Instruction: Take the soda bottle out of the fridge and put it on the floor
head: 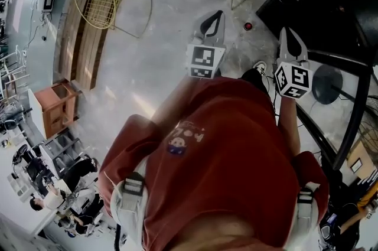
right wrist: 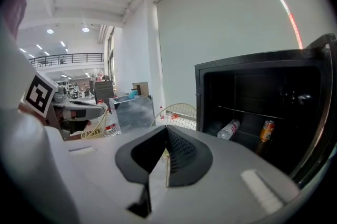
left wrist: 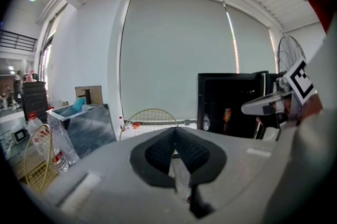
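Left gripper, head view: I find it held out over the grey floor, ahead of the person's red shirt. Its jaws taper to a single tip.
Right gripper, head view: it sits beside the left one, near it but apart. Its tip lies at the front edge of the black fridge.
Fridge, head view: it fills the upper right corner and is dark inside. I cannot make out its contents from here.
Jaws, left gripper view: the pads are pressed together at the tip, with nothing between them.
Fridge, left gripper view: it stands ahead and to the right with its front open. The right gripper crosses in front of its right edge.
Soda bottle, left gripper view: it is small and pale, inside the fridge near the left wall. An orange can is just beside it.
Jaws, right gripper view: they are fully closed on each other and hold nothing.
Soda bottle, right gripper view: it lies on its side in the lower compartment, under the shelf, toward the left wall. It is well apart from both grippers.
Orange can, right gripper view: it stands upright in the same compartment, toward the right wall and apart from the bottle.
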Demonstrator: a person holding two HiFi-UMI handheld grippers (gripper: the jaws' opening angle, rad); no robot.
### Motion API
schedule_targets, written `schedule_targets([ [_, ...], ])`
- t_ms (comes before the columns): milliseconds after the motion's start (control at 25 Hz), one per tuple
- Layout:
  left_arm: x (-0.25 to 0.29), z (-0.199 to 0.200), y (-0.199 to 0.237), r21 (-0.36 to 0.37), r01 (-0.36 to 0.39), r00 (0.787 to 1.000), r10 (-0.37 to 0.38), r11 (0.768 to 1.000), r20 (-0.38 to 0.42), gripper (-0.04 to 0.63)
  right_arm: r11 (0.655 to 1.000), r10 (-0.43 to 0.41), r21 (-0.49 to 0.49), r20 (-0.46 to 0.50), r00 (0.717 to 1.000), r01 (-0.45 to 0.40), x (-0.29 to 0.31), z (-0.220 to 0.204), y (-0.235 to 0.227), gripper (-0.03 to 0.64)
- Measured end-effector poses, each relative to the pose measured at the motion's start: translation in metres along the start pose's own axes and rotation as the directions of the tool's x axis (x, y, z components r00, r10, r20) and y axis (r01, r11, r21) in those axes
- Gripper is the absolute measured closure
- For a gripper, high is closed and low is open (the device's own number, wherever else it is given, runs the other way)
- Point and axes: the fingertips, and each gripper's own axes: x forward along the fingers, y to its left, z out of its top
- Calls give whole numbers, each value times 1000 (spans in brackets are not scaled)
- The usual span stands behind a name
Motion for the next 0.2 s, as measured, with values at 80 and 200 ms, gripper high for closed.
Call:
schedule_targets([
  [80, 1, -1, 0, 0, -2, 1000, 2, 1000, 1, 595, 1000, 2, -1, -1, 1000, -2, 2, -2, -1, 615],
  [200, 2, -2, 0, 1, -3, 1000, 3, 1000, 1, 595, 1000, 3, -1, -2, 1000, -3, 4, -3, -2, 615],
])
